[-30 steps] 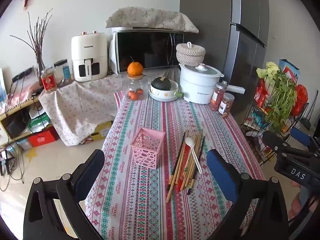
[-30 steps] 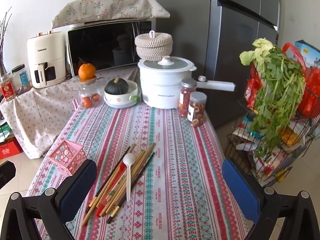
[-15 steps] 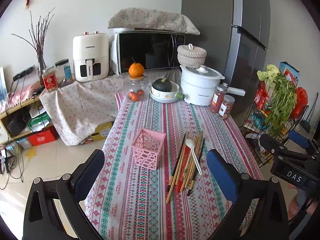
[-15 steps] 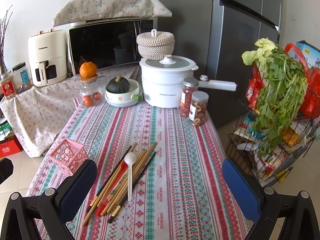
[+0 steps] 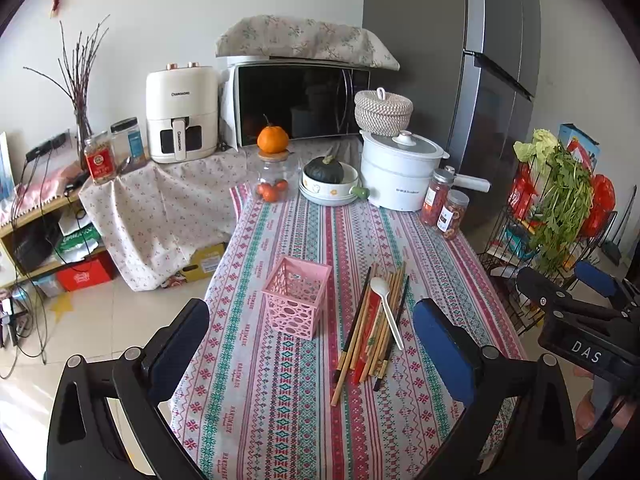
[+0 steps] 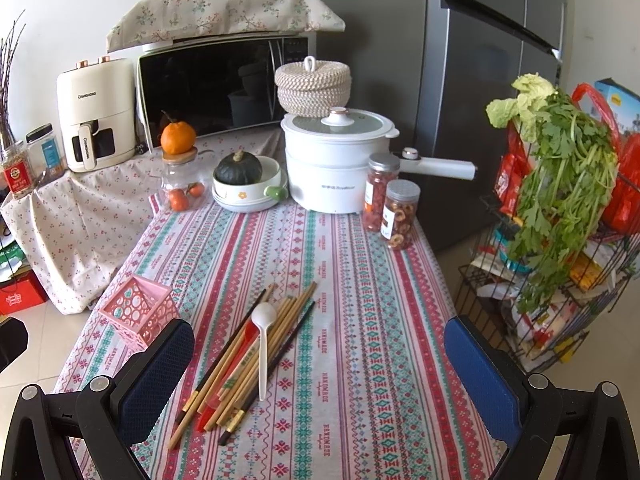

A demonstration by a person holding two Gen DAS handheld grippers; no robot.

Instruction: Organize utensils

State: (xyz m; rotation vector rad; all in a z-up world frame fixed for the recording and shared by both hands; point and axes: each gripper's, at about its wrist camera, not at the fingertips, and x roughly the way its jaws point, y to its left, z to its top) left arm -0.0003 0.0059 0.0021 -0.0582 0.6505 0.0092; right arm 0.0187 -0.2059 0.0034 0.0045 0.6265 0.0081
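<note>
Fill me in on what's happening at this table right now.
A person holds a gripper in each hand above a table with a striped cloth. The left gripper and right gripper are both open and hold nothing. A bundle of chopsticks with a white spoon on top lies loose beside an empty pink basket. Nothing has been put away yet.

A: What's underneath the white spoon (image 6: 262, 344)?

B: Part of the chopstick pile (image 5: 370, 326); how many sticks lie there cannot be counted.

A: And the pink basket (image 6: 138, 312)?

B: In the right wrist view its near corner sits behind a finger of the right hand-held gripper (image 6: 320, 372). Its inside can't be seen.

A: The worktop (image 5: 288, 392)?

B: Its near end is cut off by the lower edge. Jar labels are too small to read.
</note>
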